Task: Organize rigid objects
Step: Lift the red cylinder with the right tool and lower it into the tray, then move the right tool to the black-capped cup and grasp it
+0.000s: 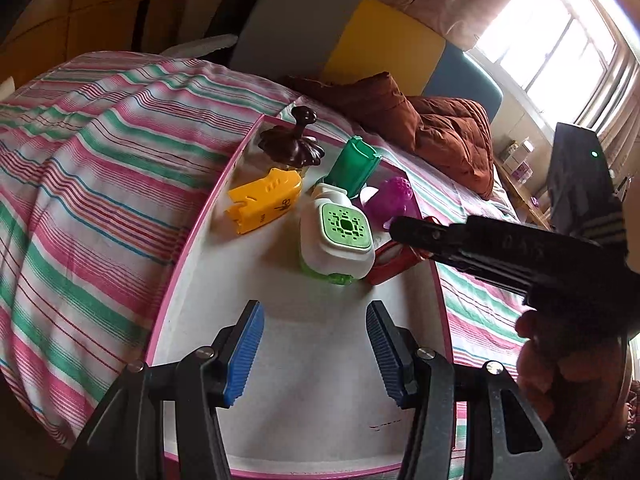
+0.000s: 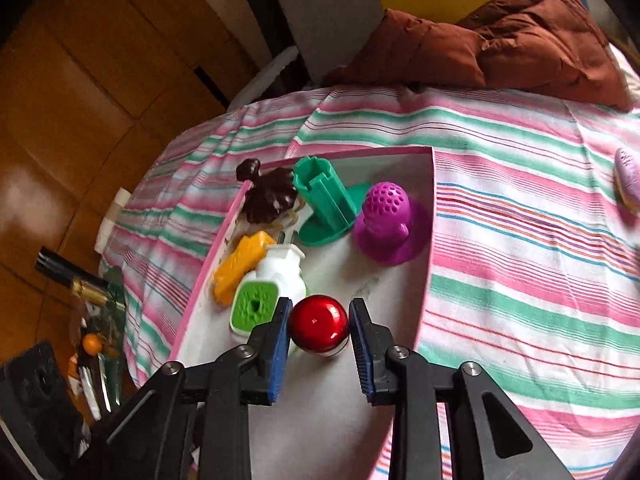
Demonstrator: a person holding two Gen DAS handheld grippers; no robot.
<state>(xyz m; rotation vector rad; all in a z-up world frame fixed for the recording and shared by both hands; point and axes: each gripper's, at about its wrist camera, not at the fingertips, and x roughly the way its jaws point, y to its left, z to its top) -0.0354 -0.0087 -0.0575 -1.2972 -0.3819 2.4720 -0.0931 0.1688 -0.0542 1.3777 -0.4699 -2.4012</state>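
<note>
Inside a pink-rimmed tray [image 2: 430, 208] on a striped bedspread [image 2: 520, 240]: red ball [image 2: 319, 323] flanked by the right gripper [image 2: 319, 334], pads slightly apart (just short of contact); left gripper [image 1: 315, 354] spread wide, holding nothing.

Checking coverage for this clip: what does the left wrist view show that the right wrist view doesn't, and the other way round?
Only the left wrist view: the left tongs, open over bare tray floor, the right tongs seen from the side, a window.

Only the right wrist view: the red ball between the right tongs, pads just clear of it; a purple item out on the bedspread.

Both: the pink-rimmed tray, yellow piece, green holder, purple nubbed toy, white-green dispenser, brown ornament.
</note>
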